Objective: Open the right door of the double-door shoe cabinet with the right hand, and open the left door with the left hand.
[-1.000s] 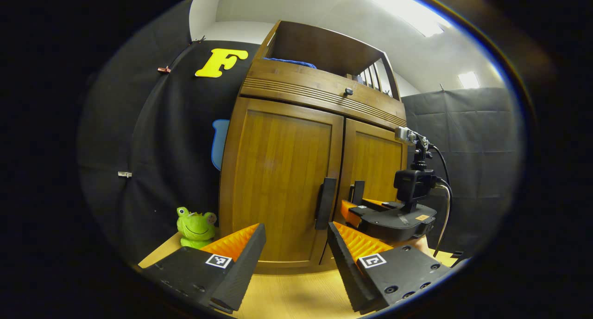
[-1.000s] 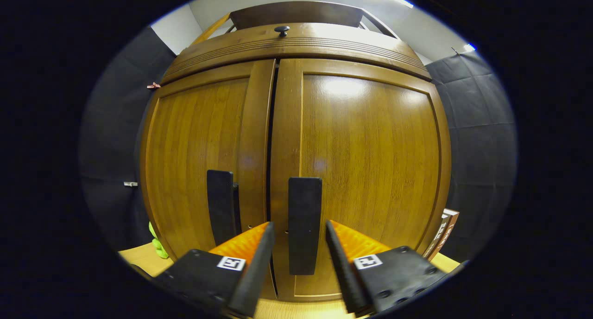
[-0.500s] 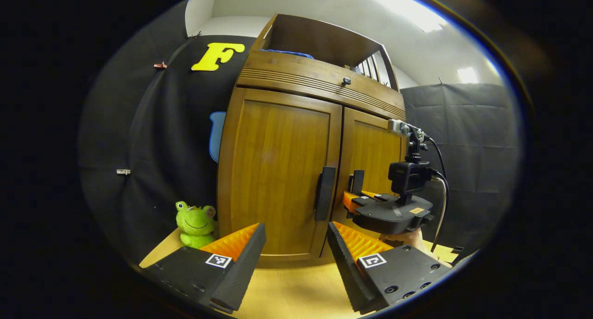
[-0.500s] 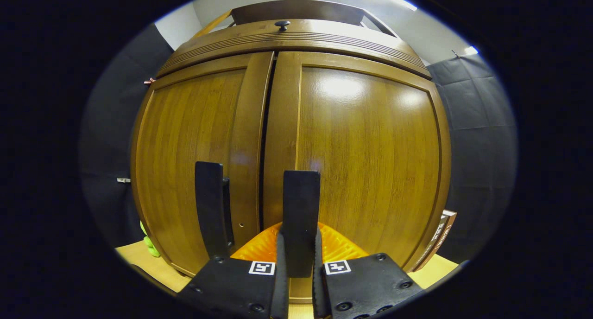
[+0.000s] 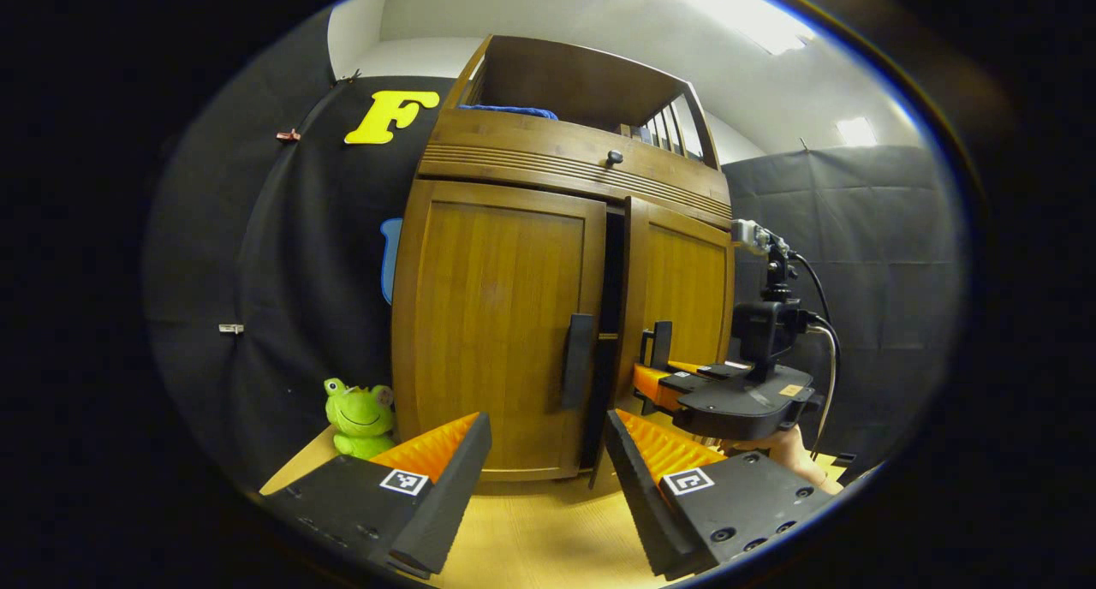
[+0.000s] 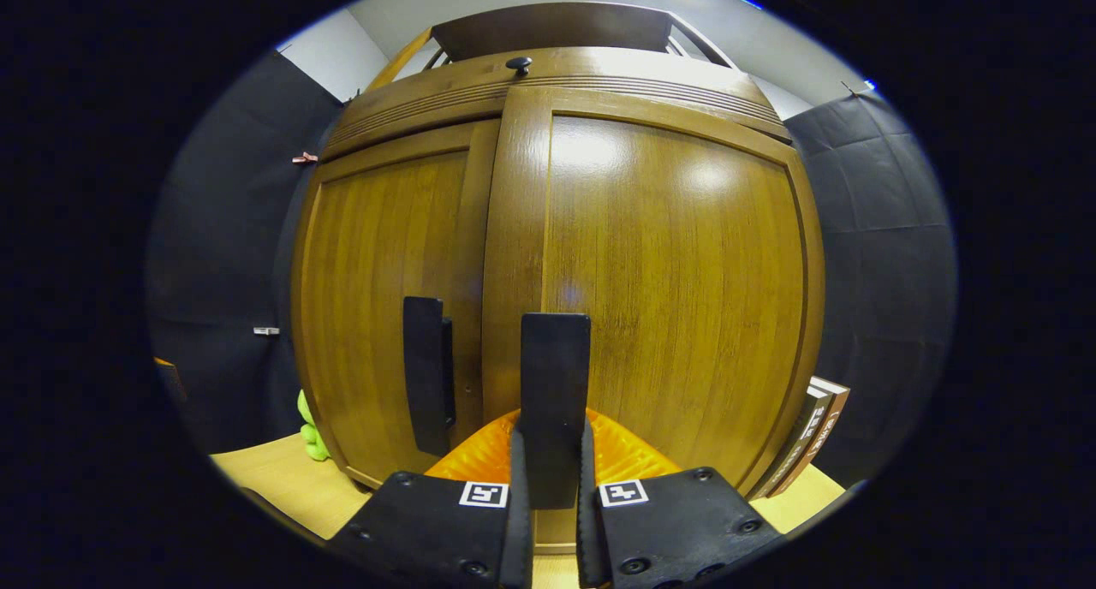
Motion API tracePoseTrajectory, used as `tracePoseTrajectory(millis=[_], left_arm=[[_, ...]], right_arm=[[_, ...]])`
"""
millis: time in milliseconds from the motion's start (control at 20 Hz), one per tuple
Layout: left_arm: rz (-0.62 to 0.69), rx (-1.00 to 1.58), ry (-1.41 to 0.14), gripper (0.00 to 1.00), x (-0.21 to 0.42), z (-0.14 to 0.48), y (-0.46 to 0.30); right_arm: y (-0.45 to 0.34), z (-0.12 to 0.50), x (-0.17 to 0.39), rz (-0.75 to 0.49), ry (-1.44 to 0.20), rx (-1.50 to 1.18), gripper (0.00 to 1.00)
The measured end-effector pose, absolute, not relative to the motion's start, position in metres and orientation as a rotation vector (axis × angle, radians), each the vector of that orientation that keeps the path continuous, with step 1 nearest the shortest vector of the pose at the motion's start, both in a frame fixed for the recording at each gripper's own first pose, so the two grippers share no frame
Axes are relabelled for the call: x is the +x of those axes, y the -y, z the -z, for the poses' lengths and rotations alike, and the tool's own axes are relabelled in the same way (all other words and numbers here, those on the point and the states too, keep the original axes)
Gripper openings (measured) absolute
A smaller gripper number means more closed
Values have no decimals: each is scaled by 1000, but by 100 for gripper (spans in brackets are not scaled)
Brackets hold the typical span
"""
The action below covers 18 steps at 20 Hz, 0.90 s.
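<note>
Right door cracked open, left door shut

Where both doors sat flush half a second ago, the right door (image 5: 681,298) now stands slightly ajar, swung out toward the near side on its far-right hinge, with a dark vertical gap between it and the left door (image 5: 497,332). The right gripper (image 6: 550,486) stays clamped on the right handle (image 6: 555,401), both fingers pressed against its sides. That handle is a dark upright bar, long axis vertical, near the door's inner edge. The left handle (image 5: 577,372) is upright too, untouched. The left gripper (image 5: 548,452) hovers short of the shoe cabinet (image 5: 556,161), fingers apart, roughly facing the left handle. The cabinet stands on the table (image 5: 531,546), a green frog toy (image 5: 358,416) to its left and books (image 6: 813,435) leaning at its right.
</note>
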<state>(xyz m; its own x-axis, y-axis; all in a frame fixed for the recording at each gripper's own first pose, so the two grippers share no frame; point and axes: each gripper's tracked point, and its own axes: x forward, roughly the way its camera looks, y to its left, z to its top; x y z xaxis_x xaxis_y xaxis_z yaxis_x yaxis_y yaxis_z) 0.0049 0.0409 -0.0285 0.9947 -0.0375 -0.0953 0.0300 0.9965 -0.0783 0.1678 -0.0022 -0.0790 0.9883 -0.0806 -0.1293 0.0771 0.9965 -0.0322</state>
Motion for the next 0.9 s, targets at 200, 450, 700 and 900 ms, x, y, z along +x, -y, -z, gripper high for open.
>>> tracePoseTrajectory(millis=[200, 450, 700, 900], left_arm=[[32, -73, -101, 84, -4, 26, -26], [70, -75, -84, 84, -13, 19, 5], [103, -81, -67, 82, -22, 12, 36], [117, -112, -55, 84, -25, 11, 59]], right_arm=[[6, 73, 137, 49, -126, -10, 19], [18, 62, 97, 11, -129, 11, 24], [40, 53, 57, 3, -136, 0, 24], [61, 46, 30, 5, -142, 0, 24]])
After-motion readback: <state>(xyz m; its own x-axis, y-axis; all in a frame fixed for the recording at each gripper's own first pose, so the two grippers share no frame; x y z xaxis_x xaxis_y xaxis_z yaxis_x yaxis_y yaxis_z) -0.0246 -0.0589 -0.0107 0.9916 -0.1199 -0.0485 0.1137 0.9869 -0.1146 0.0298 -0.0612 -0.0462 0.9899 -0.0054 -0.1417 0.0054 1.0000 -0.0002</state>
